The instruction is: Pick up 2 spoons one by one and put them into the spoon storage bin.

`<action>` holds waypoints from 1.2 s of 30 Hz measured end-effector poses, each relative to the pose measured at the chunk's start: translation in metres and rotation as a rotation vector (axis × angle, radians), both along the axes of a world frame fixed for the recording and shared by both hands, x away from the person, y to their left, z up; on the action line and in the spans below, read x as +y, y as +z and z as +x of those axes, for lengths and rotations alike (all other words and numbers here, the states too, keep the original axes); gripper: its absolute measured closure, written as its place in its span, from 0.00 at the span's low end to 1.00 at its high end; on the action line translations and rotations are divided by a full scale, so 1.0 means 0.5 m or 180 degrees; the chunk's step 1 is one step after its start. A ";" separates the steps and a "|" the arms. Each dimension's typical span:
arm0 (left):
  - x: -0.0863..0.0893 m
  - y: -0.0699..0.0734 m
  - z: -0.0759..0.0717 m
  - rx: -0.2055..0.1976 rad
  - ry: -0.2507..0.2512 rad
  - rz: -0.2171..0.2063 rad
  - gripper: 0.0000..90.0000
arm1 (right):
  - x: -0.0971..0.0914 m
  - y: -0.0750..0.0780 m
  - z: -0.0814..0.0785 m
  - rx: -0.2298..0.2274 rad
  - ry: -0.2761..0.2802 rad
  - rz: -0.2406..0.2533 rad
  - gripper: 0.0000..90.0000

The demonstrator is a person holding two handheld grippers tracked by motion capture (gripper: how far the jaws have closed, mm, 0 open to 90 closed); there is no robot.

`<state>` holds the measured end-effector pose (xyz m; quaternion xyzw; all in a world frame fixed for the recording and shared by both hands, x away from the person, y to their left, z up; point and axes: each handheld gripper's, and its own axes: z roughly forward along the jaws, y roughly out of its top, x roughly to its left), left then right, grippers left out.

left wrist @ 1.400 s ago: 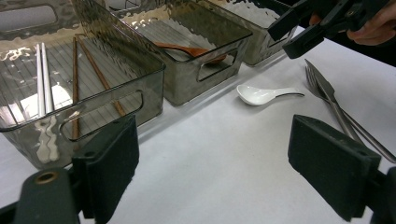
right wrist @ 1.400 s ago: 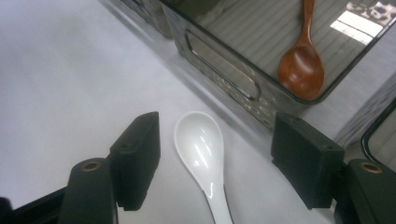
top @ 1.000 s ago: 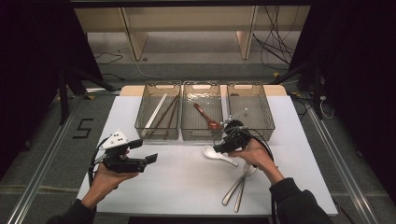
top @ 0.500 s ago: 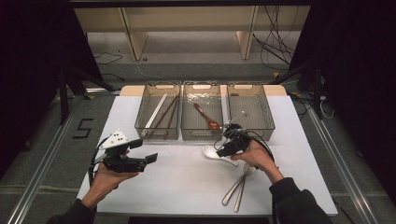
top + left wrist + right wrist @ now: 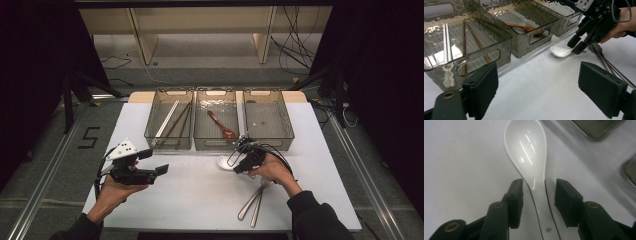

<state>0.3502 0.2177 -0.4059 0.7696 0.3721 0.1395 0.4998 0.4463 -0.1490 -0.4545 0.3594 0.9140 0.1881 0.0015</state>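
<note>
1. Ceramic soup spoon, white, lies on my white table just in front of the middle bin, bowl toward that bin and handle running back between my right gripper's jaws
2. Right gripper: jaws have just been closing, and they now sit about half open, one on each side of the spoon handle; in the right gripper view I see a narrow gap at each pad, so they are not yet pressing on it. From the left gripper view its tips are down at the table by the spoon's handle end
3. Left gripper is held over the left part of the table, well apart from the spoon, jaws wide open with nothing between them
4. Three clear grey bins stand side by side at the far edge: the left bin holds white and brown chopsticks, the middle one a brown wooden spoon
5. Two metal utensils lie side by side on the table near my right hand, handles toward me; I cannot tell what kind they are
</note>
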 end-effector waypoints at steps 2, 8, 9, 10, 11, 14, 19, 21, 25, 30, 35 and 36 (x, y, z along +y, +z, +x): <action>0.000 0.000 0.000 0.0000 0.0002 -0.0003 0.18 | 0.001 -0.003 -0.001 -0.0002 0.0024 -0.0010 0.70; -0.001 0.000 0.001 0.0001 -0.0013 0.0014 0.18 | 0.005 -0.010 -0.003 0.0034 0.0076 -0.0088 0.76; 0.000 0.000 0.001 -0.0001 -0.0013 0.0019 0.18 | 0.005 -0.010 -0.004 0.0030 0.0094 -0.0085 0.76; 0.000 0.000 0.001 -0.0001 -0.0014 0.0021 0.18 | 0.006 -0.010 -0.005 0.0020 0.0104 -0.0100 0.77; 0.000 -0.001 0.001 -0.0001 -0.0016 0.0020 0.18 | 0.007 -0.010 -0.006 0.0026 0.0126 -0.0100 0.80; -0.002 0.000 0.000 -0.0003 -0.0014 0.0016 0.18 | 0.010 -0.010 -0.007 0.0016 0.0127 -0.0129 0.82; -0.001 0.000 0.000 -0.0001 -0.0015 0.0019 0.18 | 0.010 -0.010 -0.008 0.0035 0.0133 -0.0133 0.83; -0.002 0.000 0.001 -0.0006 -0.0017 0.0023 0.18 | 0.011 -0.010 -0.009 0.0035 0.0133 -0.0136 0.83; -0.003 0.000 0.000 -0.0012 -0.0018 0.0030 0.18 | 0.011 -0.010 -0.009 0.0054 0.0120 -0.0136 0.83; -0.002 0.001 0.000 -0.0013 -0.0016 0.0026 0.18 | 0.013 -0.009 -0.010 0.0047 0.0120 -0.0149 0.83; -0.003 0.001 0.000 -0.0016 -0.0016 0.0034 0.18 | 0.014 -0.009 -0.011 0.0038 0.0132 -0.0144 0.84; -0.003 0.001 0.000 -0.0016 -0.0020 0.0038 0.18 | 0.014 -0.009 -0.011 0.0026 0.0138 -0.0143 0.84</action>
